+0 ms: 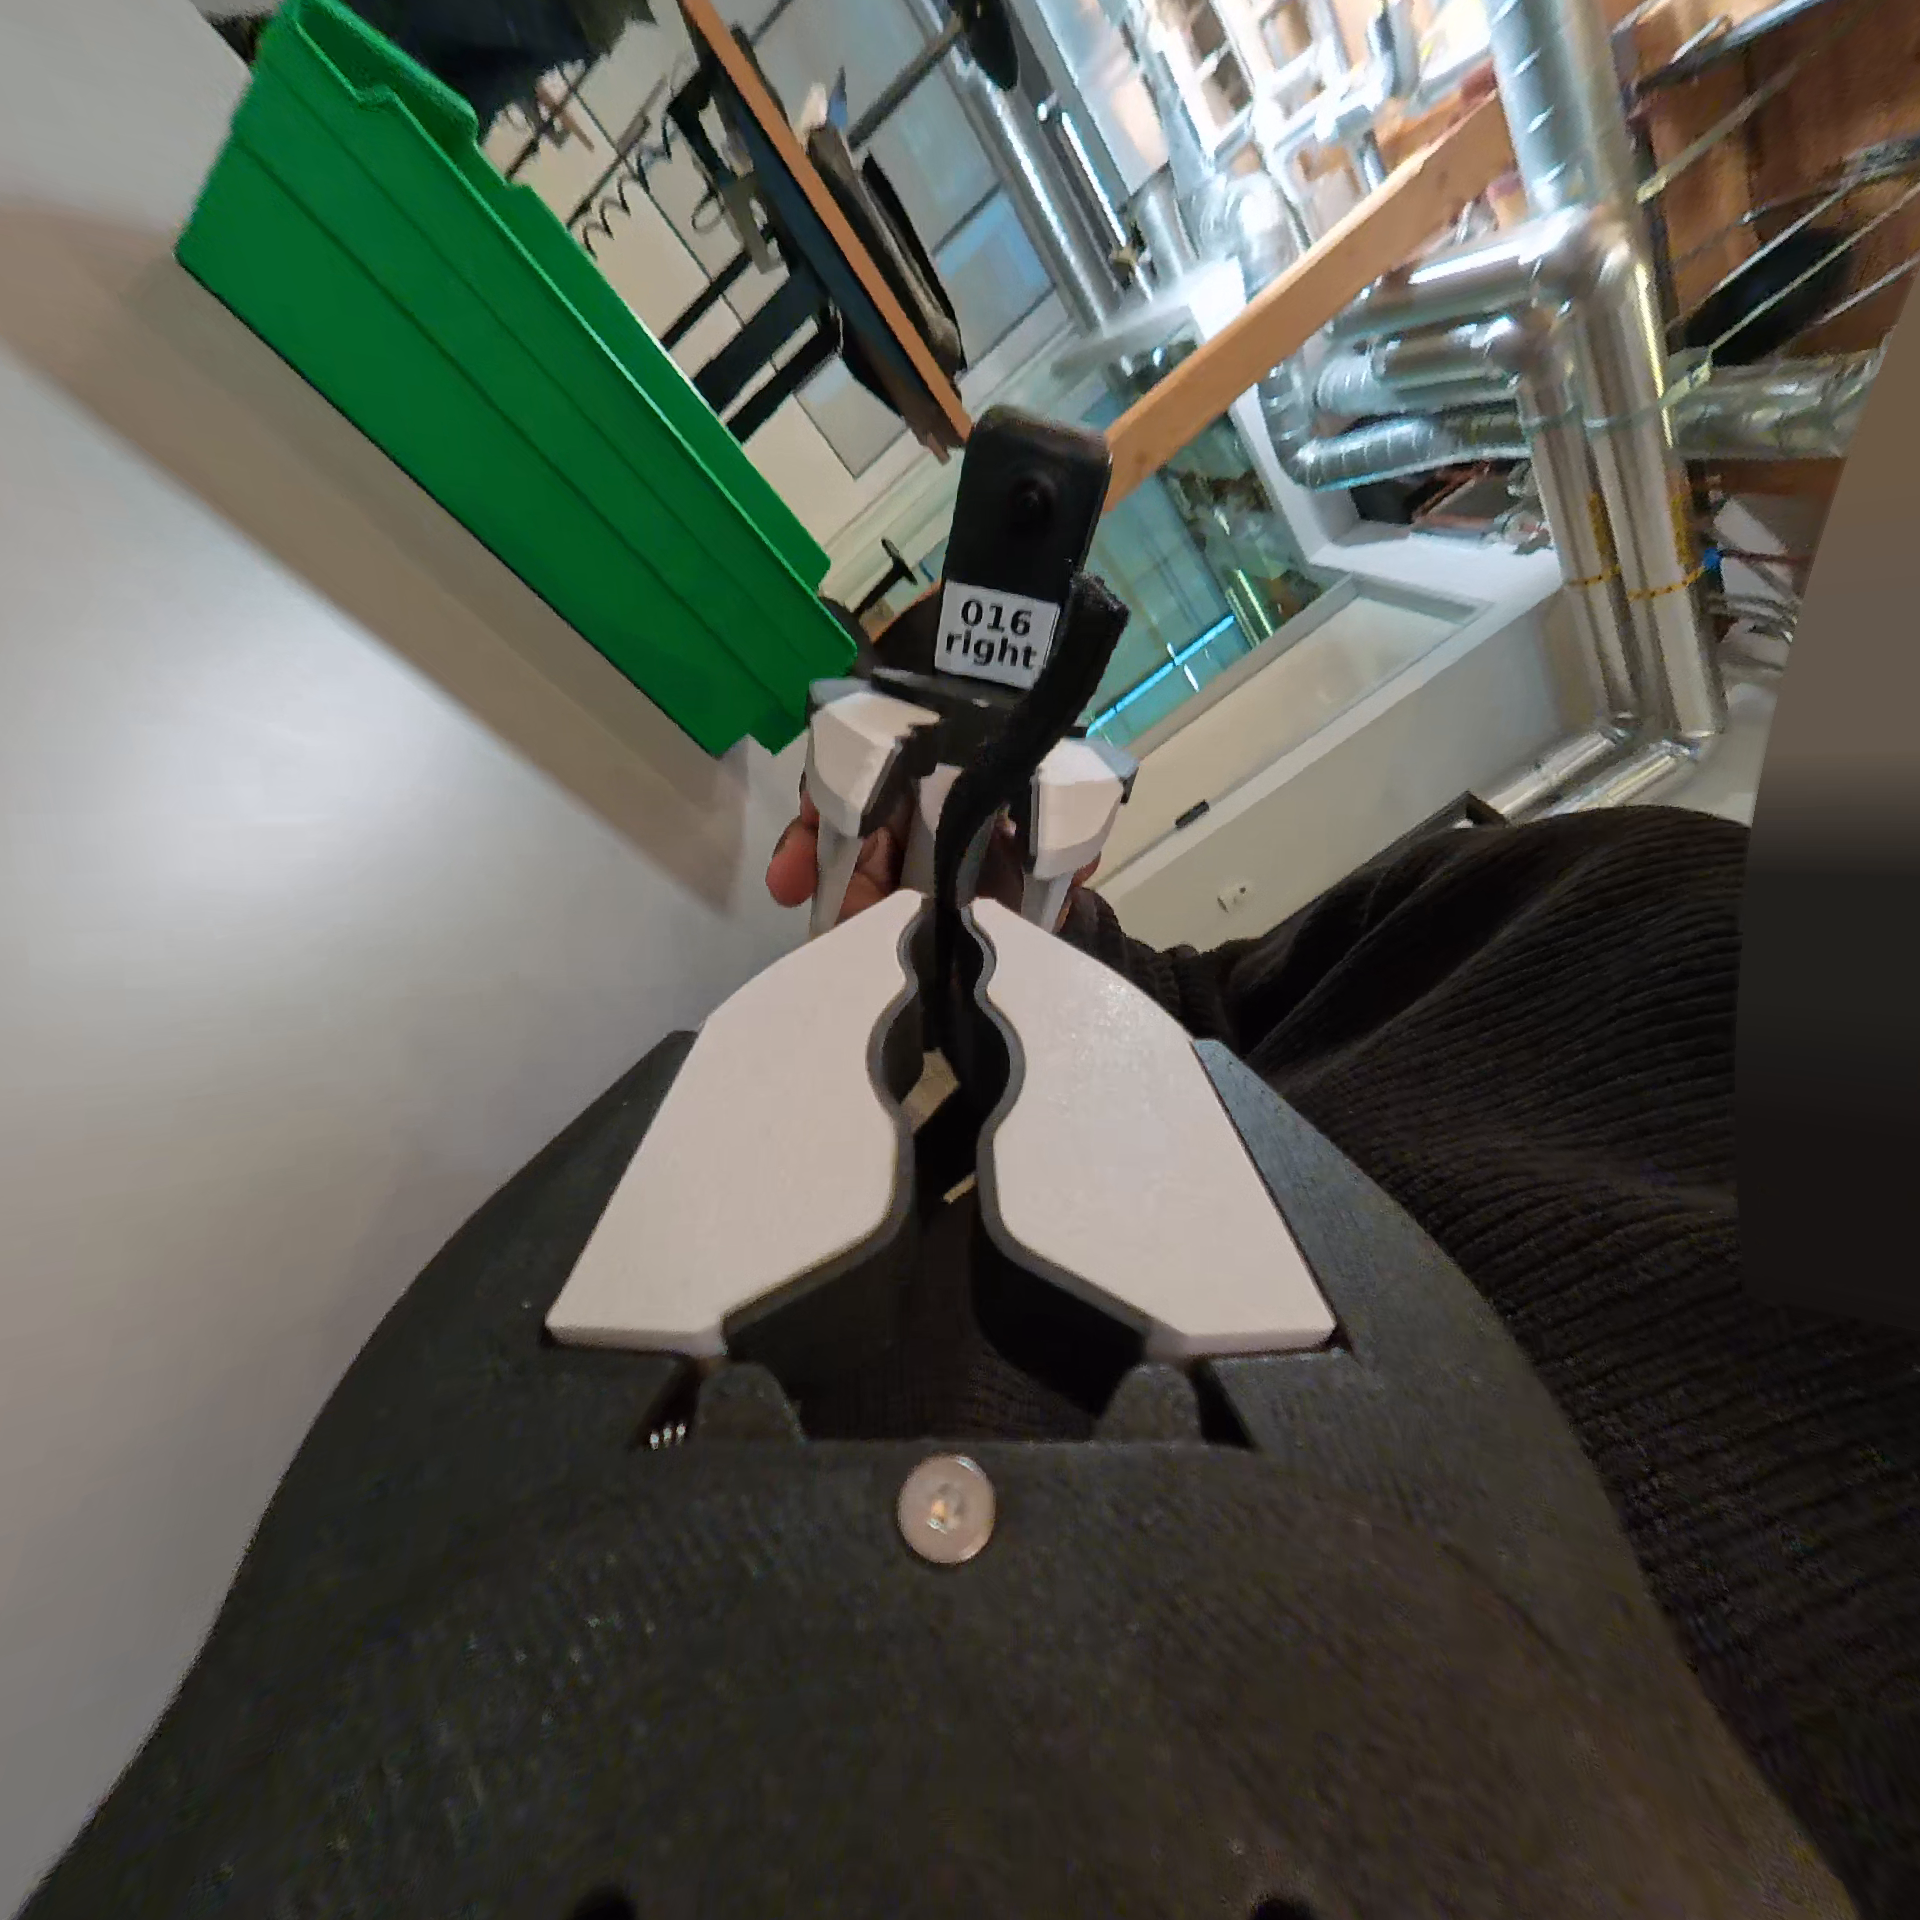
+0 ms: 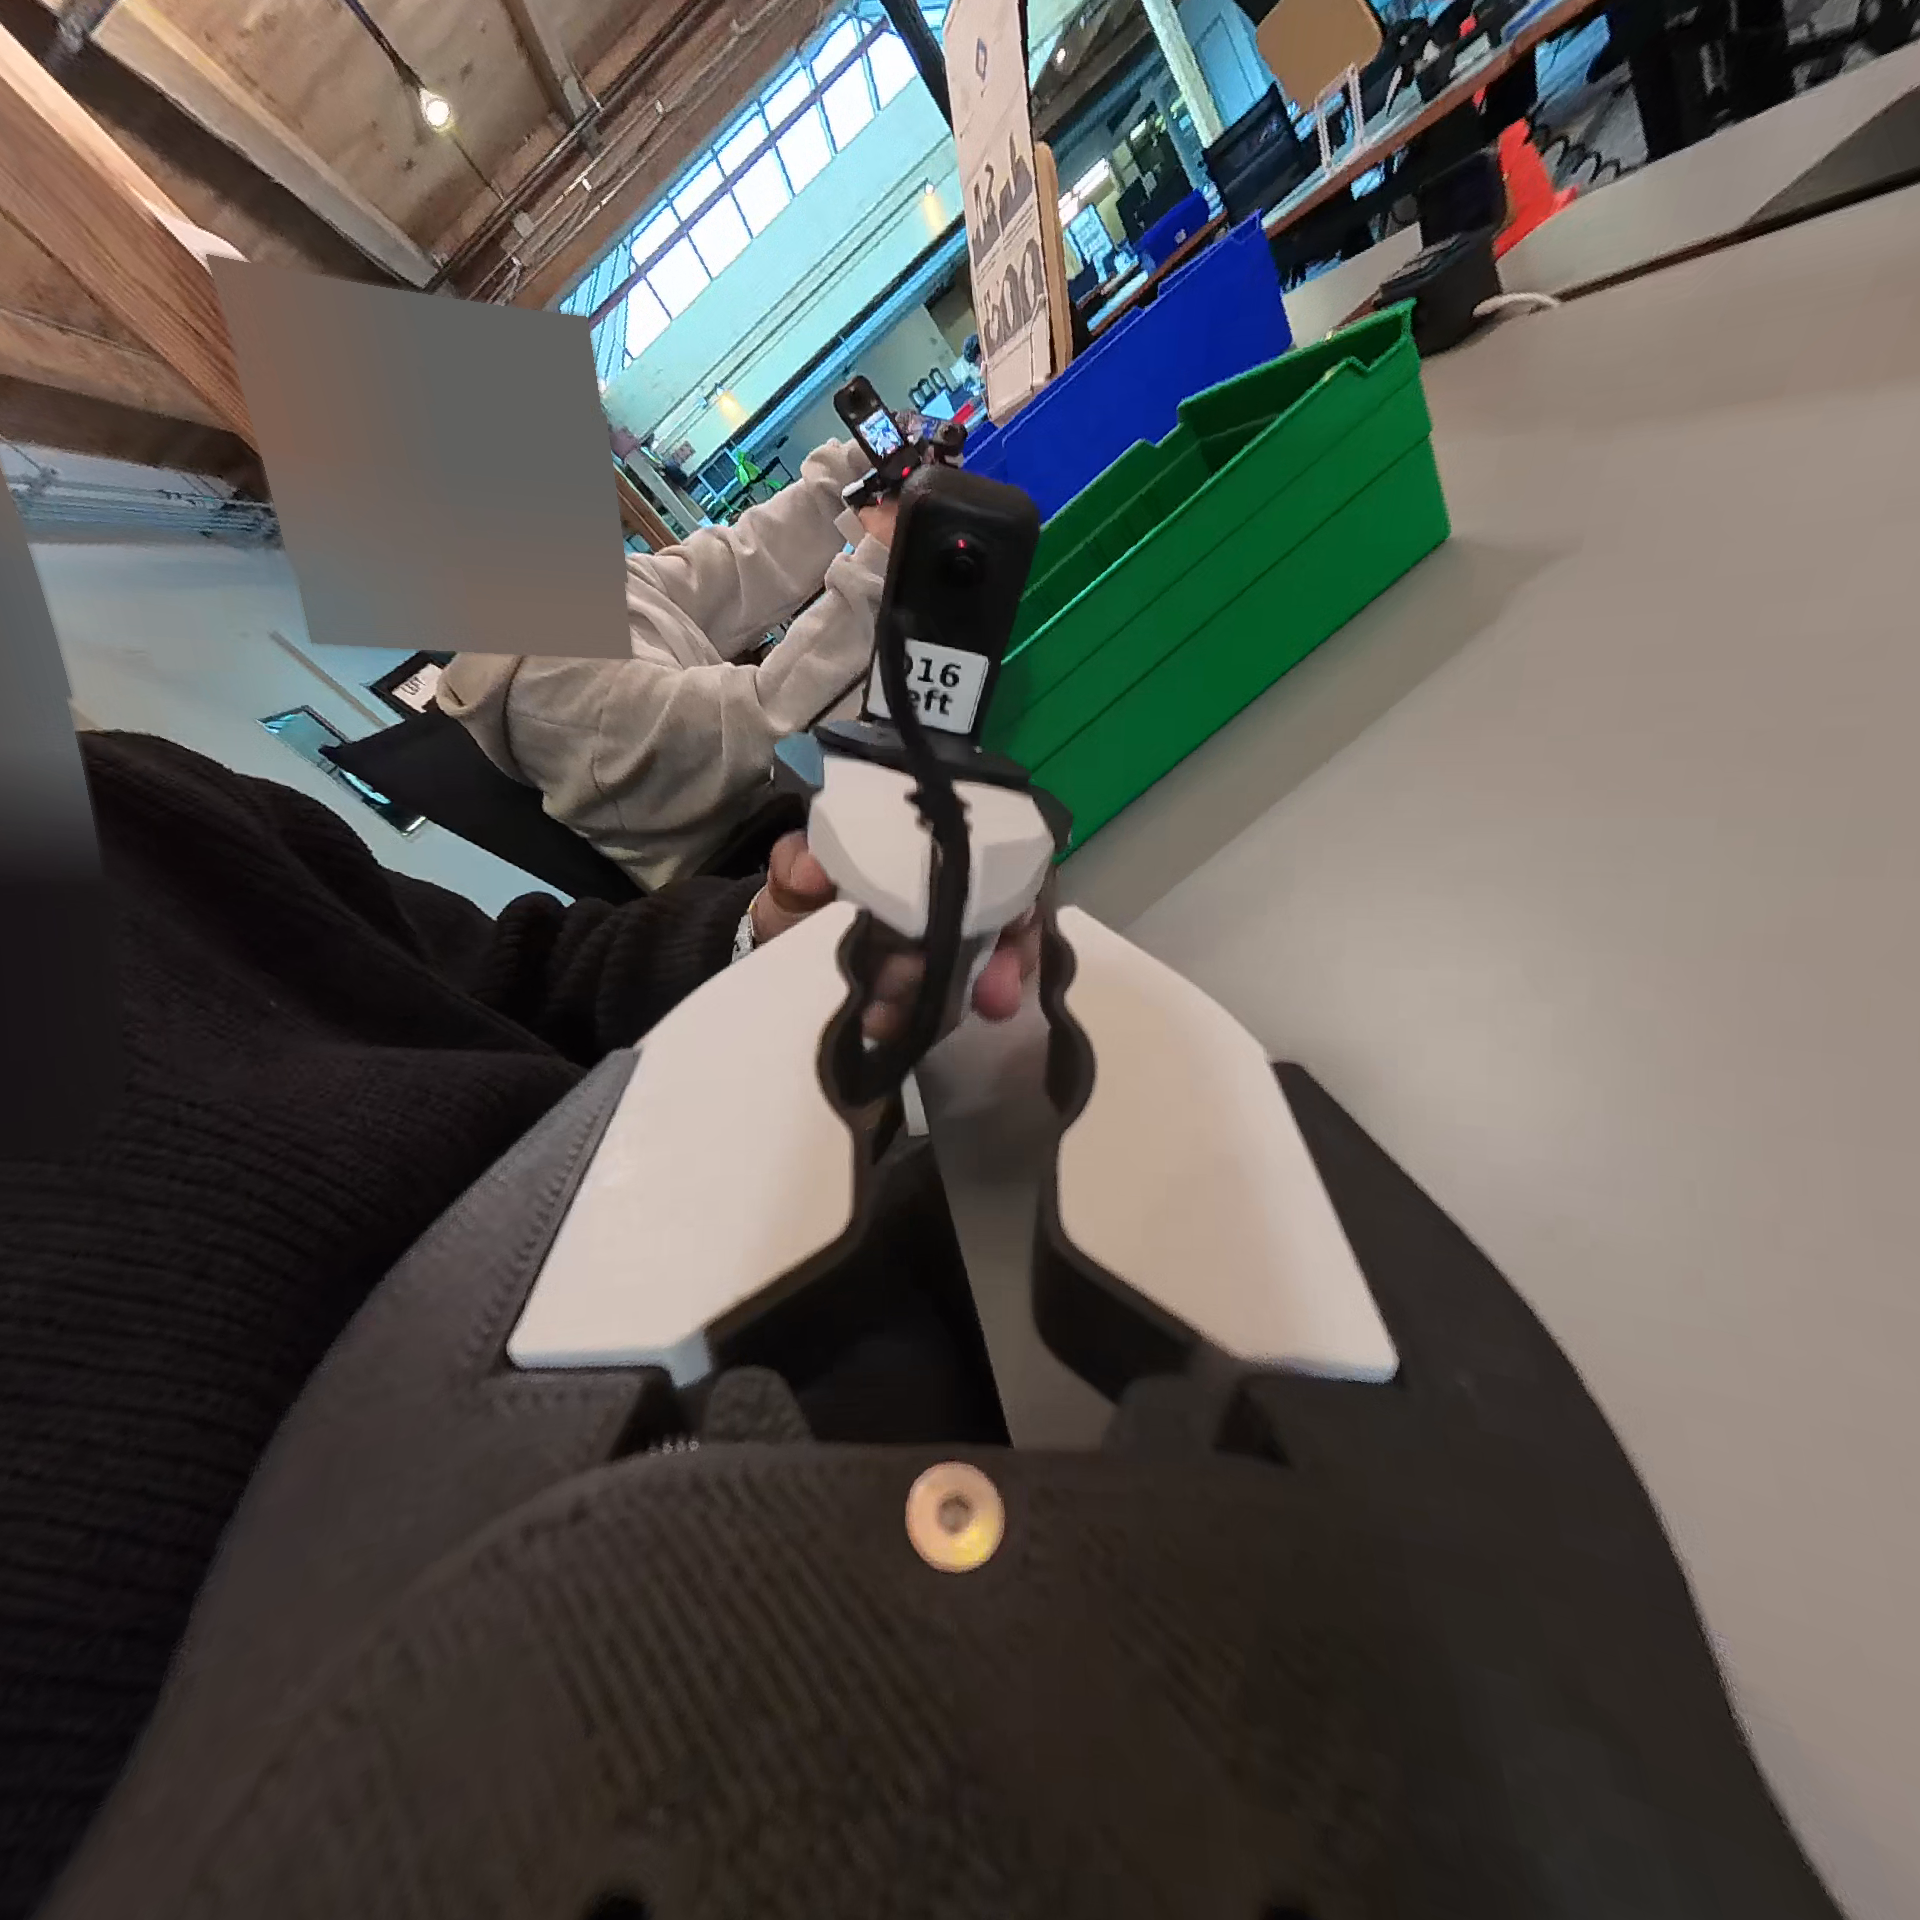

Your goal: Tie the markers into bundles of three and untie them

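The two grippers face each other above a pale grey table (image 2: pixel 1558 779). My left gripper (image 1: pixel 948 925) is shut on a thin black strap (image 1: pixel 1044 727), which rises from its fingertips past the other gripper. In the right wrist view the left gripper (image 2: pixel 930 831) shows pinched on the same strap (image 2: pixel 940 935), which hangs down in a loop. My right gripper (image 2: pixel 951 940) is open, and the strap's loop lies against its left finger (image 2: pixel 847 1039). In the left wrist view the right gripper (image 1: pixel 966 805) shows open behind the strap. A hand holds each gripper.
A green plastic bin (image 2: pixel 1247 592) stands on the table behind the grippers and also shows in the left wrist view (image 1: pixel 468 416). A blue bin (image 2: pixel 1164 353) is behind it. A seated person in a beige hoodie (image 2: pixel 675 717) is at the left. My holder's black sweater (image 1: pixel 1455 1091) is close. Only a small space, under 4 cm, lies between the two pairs of fingers.
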Action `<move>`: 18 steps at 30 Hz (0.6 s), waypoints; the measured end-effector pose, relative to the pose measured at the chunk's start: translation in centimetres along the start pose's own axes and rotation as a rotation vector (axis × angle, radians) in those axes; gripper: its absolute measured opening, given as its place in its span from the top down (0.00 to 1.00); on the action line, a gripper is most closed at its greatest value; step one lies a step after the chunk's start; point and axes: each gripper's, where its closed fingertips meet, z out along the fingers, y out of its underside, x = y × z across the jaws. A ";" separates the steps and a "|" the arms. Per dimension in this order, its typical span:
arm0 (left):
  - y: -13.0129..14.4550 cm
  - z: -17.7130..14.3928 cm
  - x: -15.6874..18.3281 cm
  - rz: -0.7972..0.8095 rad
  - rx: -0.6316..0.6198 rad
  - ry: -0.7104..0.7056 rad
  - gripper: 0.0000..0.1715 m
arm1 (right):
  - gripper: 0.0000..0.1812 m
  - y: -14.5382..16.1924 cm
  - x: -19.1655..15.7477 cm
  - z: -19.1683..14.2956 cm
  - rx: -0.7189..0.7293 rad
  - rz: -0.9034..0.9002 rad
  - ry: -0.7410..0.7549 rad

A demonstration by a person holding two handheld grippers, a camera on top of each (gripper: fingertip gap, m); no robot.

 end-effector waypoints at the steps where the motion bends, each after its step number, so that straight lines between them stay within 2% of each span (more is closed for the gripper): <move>1: -0.3 -0.2 0.0 0.005 0.017 -0.004 0.98 | 0.82 0.2 0.0 0.1 -0.011 0.012 -0.004; 6: -0.2 -0.1 0.1 0.082 0.010 -0.037 0.98 | 0.78 2.3 -0.5 1.1 -0.118 0.089 -0.057; 8: 0.2 0.2 0.4 0.107 -0.013 -0.030 0.98 | 0.77 3.2 -0.2 1.4 -0.164 0.097 -0.036; 12: 0.1 0.4 0.8 0.112 -0.004 -0.008 0.98 | 0.84 3.8 -0.3 1.6 -0.200 0.069 -0.032; 15: -0.1 0.2 0.7 0.107 0.010 -0.011 0.98 | 0.96 3.6 -0.8 1.5 -0.195 0.064 -0.064; 18: -0.3 0.1 0.8 0.094 0.021 0.000 0.98 | 0.98 3.4 -0.8 1.4 -0.184 0.040 -0.060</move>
